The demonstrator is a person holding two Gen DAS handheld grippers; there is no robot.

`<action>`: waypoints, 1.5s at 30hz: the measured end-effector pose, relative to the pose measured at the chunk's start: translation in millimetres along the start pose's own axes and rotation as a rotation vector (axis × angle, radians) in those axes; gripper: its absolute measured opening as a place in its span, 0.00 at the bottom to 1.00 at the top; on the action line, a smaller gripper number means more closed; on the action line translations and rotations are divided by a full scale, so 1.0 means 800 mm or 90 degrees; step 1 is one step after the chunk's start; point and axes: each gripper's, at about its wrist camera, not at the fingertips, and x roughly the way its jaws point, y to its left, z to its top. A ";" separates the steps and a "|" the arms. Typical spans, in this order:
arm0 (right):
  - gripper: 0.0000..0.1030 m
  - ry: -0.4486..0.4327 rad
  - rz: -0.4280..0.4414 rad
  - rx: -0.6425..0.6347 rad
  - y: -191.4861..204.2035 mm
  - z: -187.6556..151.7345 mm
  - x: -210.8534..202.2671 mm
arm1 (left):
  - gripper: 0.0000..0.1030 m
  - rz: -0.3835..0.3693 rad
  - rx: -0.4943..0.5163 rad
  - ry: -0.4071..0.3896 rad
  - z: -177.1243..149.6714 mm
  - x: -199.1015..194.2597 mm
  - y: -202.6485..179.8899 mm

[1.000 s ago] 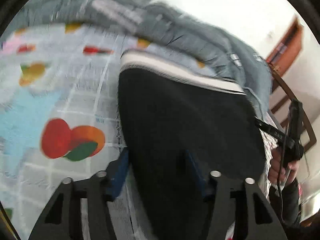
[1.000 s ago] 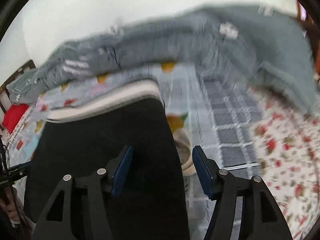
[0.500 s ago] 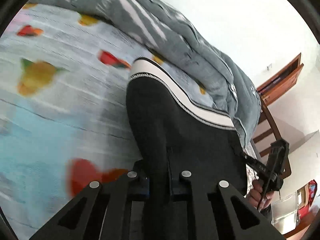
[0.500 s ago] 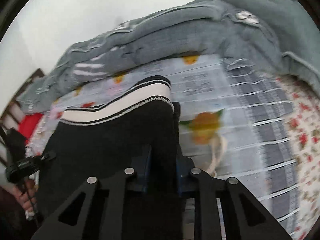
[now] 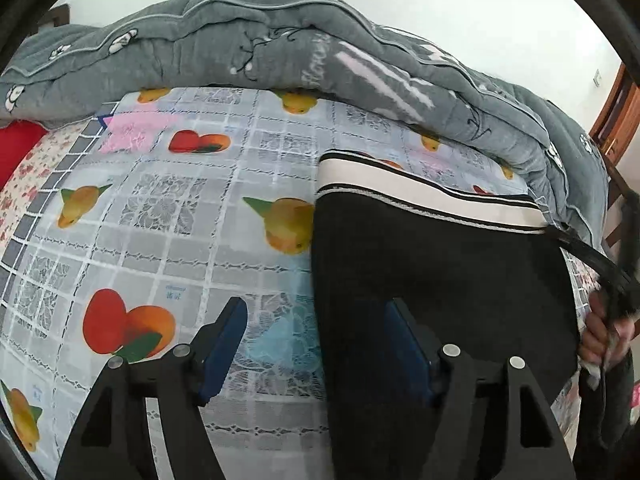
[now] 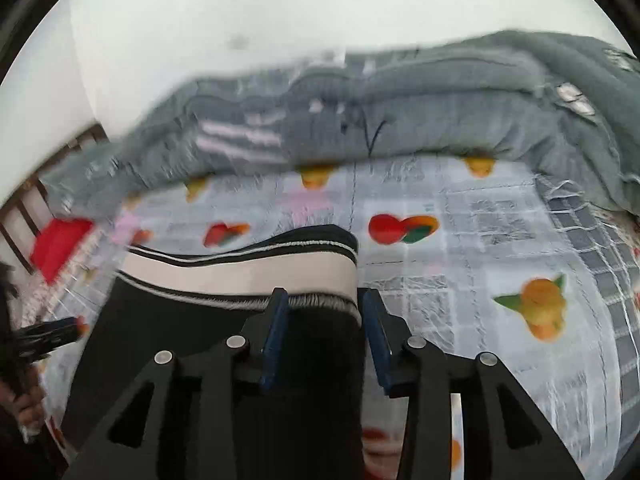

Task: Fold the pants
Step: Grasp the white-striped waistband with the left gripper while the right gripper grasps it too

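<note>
The black knit pants with the white-and-black striped waistband (image 5: 432, 272) lay flat on the fruit-printed patchwork bedsheet (image 5: 168, 216), waistband toward twelve o'clock, legs running back toward six beneath both tools; that long axis ran straight along the fingers of each tool. The left gripper (image 5: 316, 344) stood wide open, its blue pads either side of the pants' left edge: one pad over the sheet at nine o'clock, the other over black cloth at three; it held nothing. The right gripper (image 6: 322, 332) was also parted, more narrowly, straddling the right edge just behind the waistband corner at twelve; whether its pads touched the cloth I could not tell, for that view was smeared. The rumpled grey quilt (image 5: 280, 48) was heaped at the far side, at twelve o'clock, well clear. By my reckoning the right tool sat nearer the waistband and the left further down the leg; any next fold would turn on catching those two side edges. Against half a second before, both tools had let go: then each was pinched shut on the fabric; now the pants lay released and spread.
</note>
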 end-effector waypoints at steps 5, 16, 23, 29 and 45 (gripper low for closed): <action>0.14 -0.035 -0.058 -0.078 0.002 0.008 0.008 | 0.68 0.028 0.046 -0.053 0.000 -0.028 -0.020; 0.41 -0.052 -0.018 -0.056 0.033 0.040 0.003 | 0.68 0.008 0.063 -0.134 0.082 0.030 -0.120; 0.41 -0.013 -0.059 -0.099 0.040 0.012 0.074 | 0.67 0.039 0.042 -0.056 0.064 0.122 -0.101; 0.42 -0.030 -0.053 -0.097 0.037 0.009 0.074 | 0.69 0.043 0.044 -0.062 0.059 0.127 -0.102; 0.43 -0.035 -0.056 -0.099 0.040 0.007 0.075 | 0.71 0.056 0.053 -0.068 0.059 0.127 -0.107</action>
